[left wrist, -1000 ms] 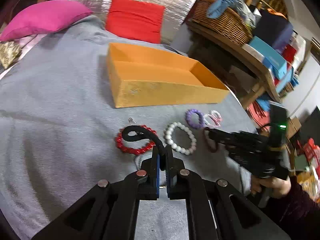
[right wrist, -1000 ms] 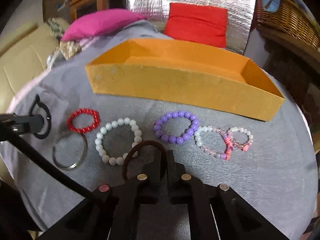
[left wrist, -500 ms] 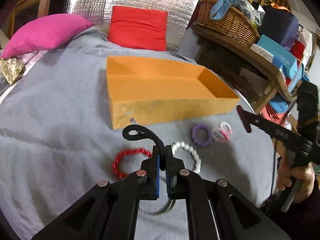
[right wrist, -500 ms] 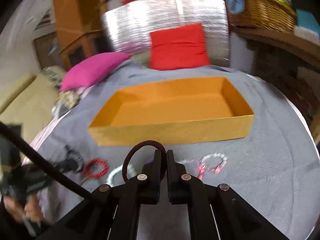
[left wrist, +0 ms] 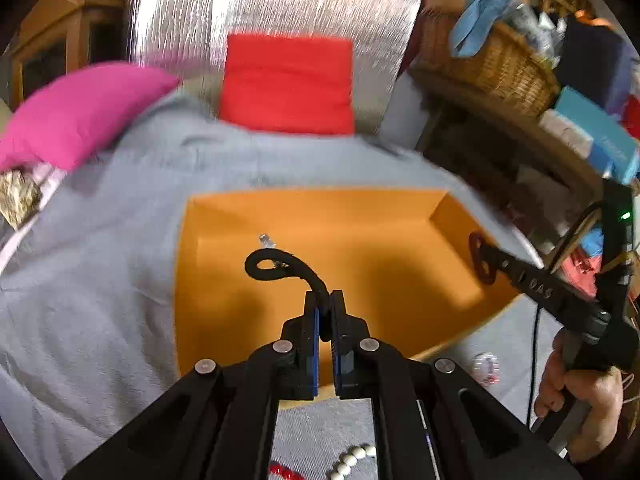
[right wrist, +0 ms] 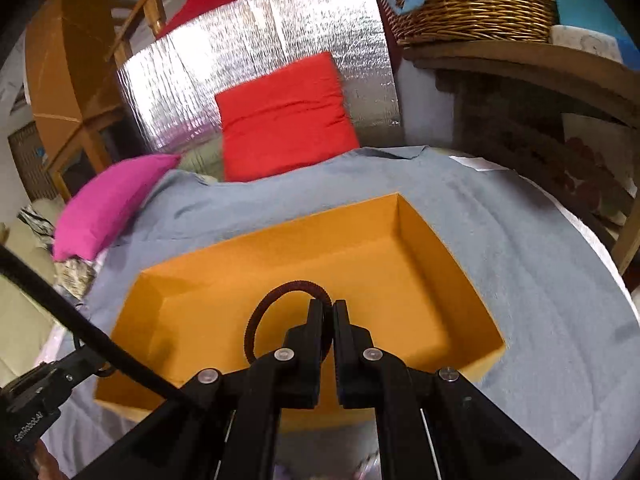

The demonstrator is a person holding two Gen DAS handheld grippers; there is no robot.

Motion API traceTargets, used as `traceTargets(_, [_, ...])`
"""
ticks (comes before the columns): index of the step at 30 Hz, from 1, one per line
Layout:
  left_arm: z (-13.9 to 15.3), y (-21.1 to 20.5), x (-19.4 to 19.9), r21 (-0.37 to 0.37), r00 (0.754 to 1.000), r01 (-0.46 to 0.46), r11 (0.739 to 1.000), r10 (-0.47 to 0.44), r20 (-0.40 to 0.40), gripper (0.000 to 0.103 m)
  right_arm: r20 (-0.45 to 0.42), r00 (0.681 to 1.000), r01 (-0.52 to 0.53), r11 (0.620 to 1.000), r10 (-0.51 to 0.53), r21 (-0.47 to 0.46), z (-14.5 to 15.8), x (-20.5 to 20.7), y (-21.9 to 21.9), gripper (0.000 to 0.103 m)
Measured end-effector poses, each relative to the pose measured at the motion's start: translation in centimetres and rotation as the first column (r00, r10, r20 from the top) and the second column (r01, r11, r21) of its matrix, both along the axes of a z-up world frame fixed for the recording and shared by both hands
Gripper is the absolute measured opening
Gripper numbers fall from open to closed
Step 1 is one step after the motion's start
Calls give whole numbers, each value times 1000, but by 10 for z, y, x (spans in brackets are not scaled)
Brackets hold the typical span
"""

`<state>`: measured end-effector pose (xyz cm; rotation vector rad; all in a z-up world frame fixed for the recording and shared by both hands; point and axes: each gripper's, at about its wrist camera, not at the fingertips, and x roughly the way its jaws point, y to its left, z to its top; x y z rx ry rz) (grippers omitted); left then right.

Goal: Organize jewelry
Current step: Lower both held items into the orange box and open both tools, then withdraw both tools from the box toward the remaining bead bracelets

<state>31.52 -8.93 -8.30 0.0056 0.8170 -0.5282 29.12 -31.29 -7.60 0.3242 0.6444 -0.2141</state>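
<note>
An open orange box (left wrist: 360,256) (right wrist: 360,248) lies on the grey cloth. My left gripper (left wrist: 325,300) is shut on a black cord bracelet (left wrist: 280,270) with a small clear charm, hanging over the box's inside. My right gripper (right wrist: 328,308) is shut on a dark brown ring bracelet (right wrist: 276,300), also above the box floor. In the left wrist view the right gripper (left wrist: 486,258) reaches over the box's right wall with that ring at its tip. White beads (left wrist: 352,460), red beads (left wrist: 284,472) and a pink-white bracelet (left wrist: 486,366) lie on the cloth in front of the box.
A red cushion (left wrist: 288,84) and a pink pillow (left wrist: 76,112) lie beyond the box, with a silver foil panel (left wrist: 272,4) behind. A wicker basket (left wrist: 488,64) and boxes sit on a wooden shelf at the right. A person's hand (left wrist: 580,396) holds the right gripper's handle.
Both grippers have lifted their bracelets from the cloth and carried them forward over the orange box. The other bracelets now lie near the bottom edge of the views.
</note>
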Motion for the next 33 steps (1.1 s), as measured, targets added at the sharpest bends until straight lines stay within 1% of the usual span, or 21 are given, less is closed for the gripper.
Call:
traceTargets(3, [-13,-11,9,70,1000,-7,998,9,-24,7,-25,1000,9,1000,-9,20,-10,14,-5,7])
traceTargets(4, [-16,-14,10,91,1000,-4,996,7,-29,14,-32,999,6,1000,-6,26,-13,18,-5,7])
traceTargets(5, [-19,-16,10,108,999,8,994,-4,-34,29,-35,999,1,1000,0,24,-15,21,-4,9])
traceTargets(6, [-19,-17,8,119,1000,7,993,-3,-29,38,-37,999,-6,1000,6,20,-17,23,-2,18])
traceTargets(7, [-18,-16,6,129,1000,-3,992,5,-15,55,-35,999,-9,1000,9,21,-18,23,-1,23])
traceTargets(8, [-16,-13,3,139,1000,-21,990,20,11,61,-30,999,-9,1000,10,30,-18,22,-1,29])
traceTargets(9, [-12,-11,-1,147,999,-35,989,29,37,61,-19,1000,-10,999,10,47,-18,20,-2,31])
traceTargets(10, [-10,-10,-4,151,999,-36,988,30,45,61,-5,1000,-10,998,10,64,-16,17,-3,32])
traceTargets(12, [-5,-5,-11,151,998,-45,988,38,49,62,12,1000,5,998,-6,60,-12,7,-4,32])
traceTargets(13, [-4,-2,-16,156,997,-60,986,53,51,64,16,1000,6,998,-7,55,-10,2,-3,32])
traceTargets(15, [-3,2,-25,185,995,-91,979,82,59,66,26,1000,-2,999,1,50,-4,-9,1,32])
traceTargets(18, [-2,10,-47,228,991,-124,966,110,75,68,24,999,-28,999,27,20,5,-35,12,32])
traceTargets(20, [-2,18,-65,237,990,-135,962,119,81,74,20,999,-48,999,47,18,9,-51,18,32])
traceTargets(23, [1,26,-86,244,989,-140,960,123,86,76,26,997,-74,997,73,17,16,-84,27,32])
traceTargets(25, [3,33,-100,249,987,-148,957,126,100,76,28,996,-85,996,85,20,15,-107,32,42])
traceTargets(26, [3,37,-108,251,985,-157,955,133,109,77,30,996,-86,996,85,23,13,-116,33,57])
traceTargets(27, [3,40,-112,253,984,-162,954,137,115,77,27,996,-80,996,80,26,11,-127,35,64])
traceTargets(30, [1,46,-120,265,981,-173,949,143,129,78,16,996,-87,996,86,31,6,-141,39,64])
traceTargets(33, [2,48,-120,284,980,-169,944,130,151,78,12,995,-95,995,94,32,5,-140,43,64])
